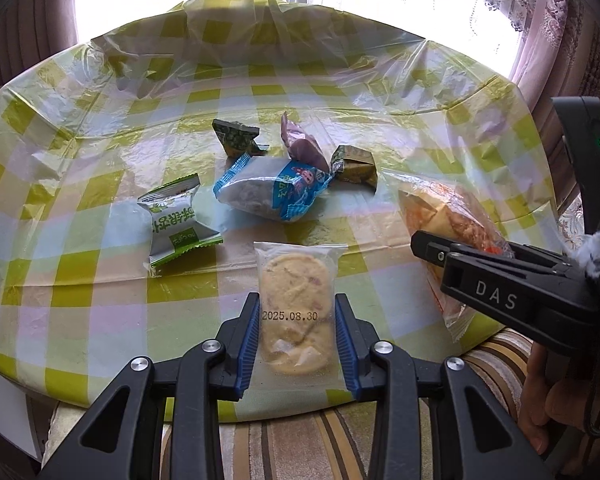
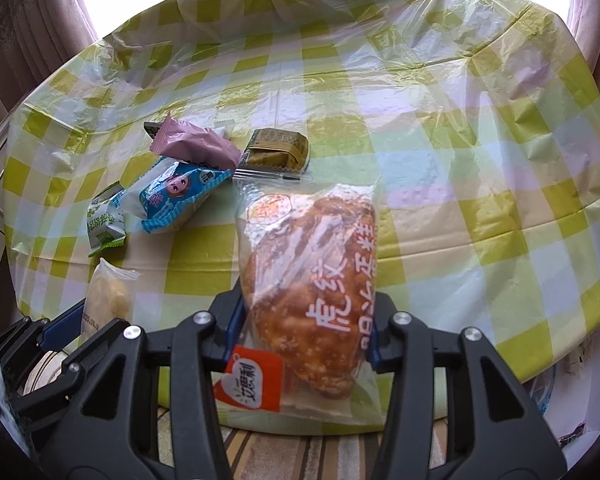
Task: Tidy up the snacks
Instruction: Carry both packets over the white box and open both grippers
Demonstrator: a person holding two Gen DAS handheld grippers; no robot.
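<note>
Checked tablecloth (image 1: 100, 272) at pick-up step: left gripper (image 1: 296, 338) clamps cookie (image 1: 294, 300), right gripper (image 2: 304, 332) grips bread (image 2: 312, 280); next, carry both toward the pile at 12 o'clock.

i see a round table (image 1: 440, 92) under a yellow-green checked plastic cloth (image 1: 112, 312), crinkled along the far edge. lying on it: green-white snack pack (image 1: 178, 220), blue-white wrapped cake (image 1: 270, 190), pink wrapper (image 1: 302, 144) behind it, dark green candy (image 1: 236, 136), olive-gold candy (image 1: 354, 166). cookie packet (image 1: 296, 300) and bread bag (image 2: 312, 272) at the near edge; can't tell if they rest on it.
</note>
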